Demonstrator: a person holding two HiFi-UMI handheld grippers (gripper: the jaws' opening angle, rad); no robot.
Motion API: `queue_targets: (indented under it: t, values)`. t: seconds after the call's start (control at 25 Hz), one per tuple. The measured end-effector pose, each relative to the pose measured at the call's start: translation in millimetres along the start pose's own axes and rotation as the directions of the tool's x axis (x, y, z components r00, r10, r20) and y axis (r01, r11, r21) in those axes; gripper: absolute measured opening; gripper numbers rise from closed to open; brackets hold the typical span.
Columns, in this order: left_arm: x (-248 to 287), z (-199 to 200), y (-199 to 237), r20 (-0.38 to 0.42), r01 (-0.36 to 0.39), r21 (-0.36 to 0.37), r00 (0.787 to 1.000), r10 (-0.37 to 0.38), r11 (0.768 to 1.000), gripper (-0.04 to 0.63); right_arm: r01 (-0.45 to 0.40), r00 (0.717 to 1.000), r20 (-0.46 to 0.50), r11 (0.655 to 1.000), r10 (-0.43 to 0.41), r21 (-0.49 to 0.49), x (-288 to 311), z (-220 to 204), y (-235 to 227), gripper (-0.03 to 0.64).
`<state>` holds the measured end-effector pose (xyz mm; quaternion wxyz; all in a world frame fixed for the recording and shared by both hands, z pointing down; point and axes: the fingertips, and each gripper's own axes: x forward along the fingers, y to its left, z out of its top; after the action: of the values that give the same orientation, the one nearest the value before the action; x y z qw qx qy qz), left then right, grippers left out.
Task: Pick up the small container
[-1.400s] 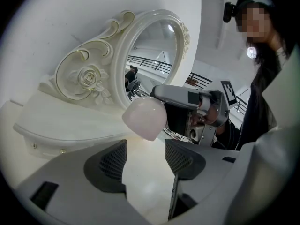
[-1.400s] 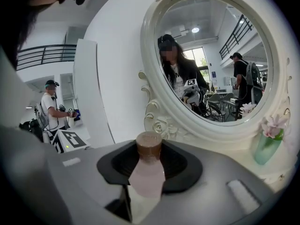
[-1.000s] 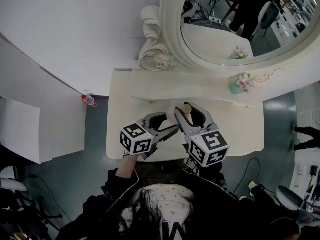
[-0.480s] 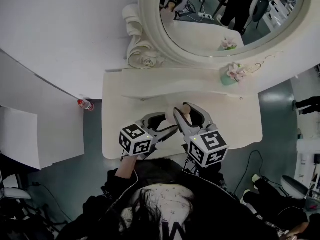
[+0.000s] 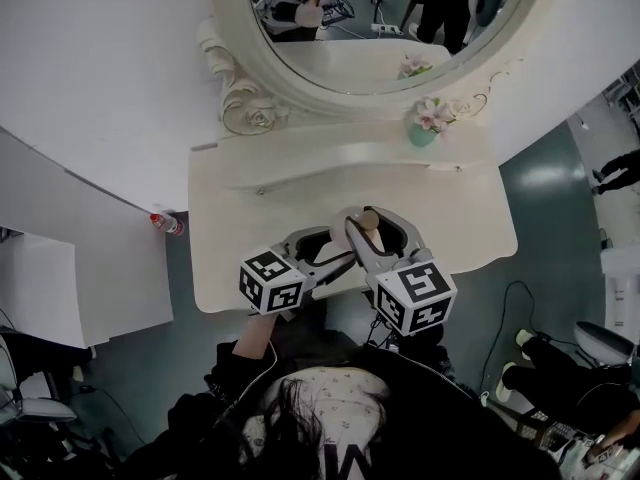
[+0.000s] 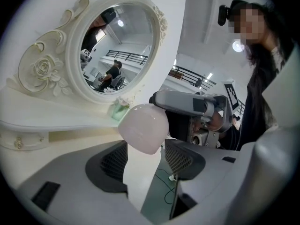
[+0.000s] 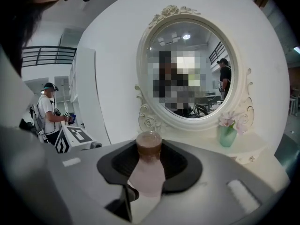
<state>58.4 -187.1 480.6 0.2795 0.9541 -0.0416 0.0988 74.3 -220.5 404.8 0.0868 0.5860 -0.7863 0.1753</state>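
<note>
The small container [image 7: 149, 165], a pale pink bottle with a brown cap, stands upright between the jaws of my right gripper [image 7: 149, 168], which is shut on its body. From the head view only its cap [image 5: 369, 219] shows, inside my right gripper [image 5: 371, 225] above the table's front part. My left gripper [image 5: 343, 259] points in from the left, its tips close beside the right one. In the left gripper view the bottle's rounded base [image 6: 143, 128] hangs just ahead of the left gripper [image 6: 145, 159]. Its jaws stand apart and do not press on the bottle.
A white vanity table [image 5: 240, 258] carries an oval carved mirror [image 5: 380, 28] and a small green vase of flowers [image 5: 424, 128] at the back right. A red-capped bottle [image 5: 164, 223] lies on the floor to the left. People stand at the far right.
The table and mirror have slid left and up in the head view. Both grippers keep the same pose side by side, and the bottle stays in the right one.
</note>
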Motion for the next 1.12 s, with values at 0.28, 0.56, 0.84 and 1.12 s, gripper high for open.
queue_targets:
  t: [0.28, 0.56, 0.84, 1.12]
  values:
    - [23, -21, -62, -0.021, 0.04, 0.04, 0.999, -0.039, 0.998, 0.235, 0.051, 0.998, 0.04, 0.999, -0.051, -0.014, -71, -12, -7, 0.146]
    - [35, -59, -127, -0.032, 0.058, 0.044, 0.998, -0.056, 0.997, 0.235, 0.071, 0.996, 0.052, 0.997, -0.071, -0.007, -143, -39, -2, 0.146]
    - [36, -97, -179, -0.036, 0.042, 0.039, 0.999, -0.041, 0.998, 0.235, 0.057, 0.997, 0.052, 0.998, -0.057, -0.002, -199, -67, 11, 0.146]
    - [14, -125, -200, -0.045, -0.004, 0.036, 0.999, 0.005, 0.999, 0.236, 0.013, 0.998, 0.057, 1.0, -0.013, 0.007, -220, -88, 39, 0.146]
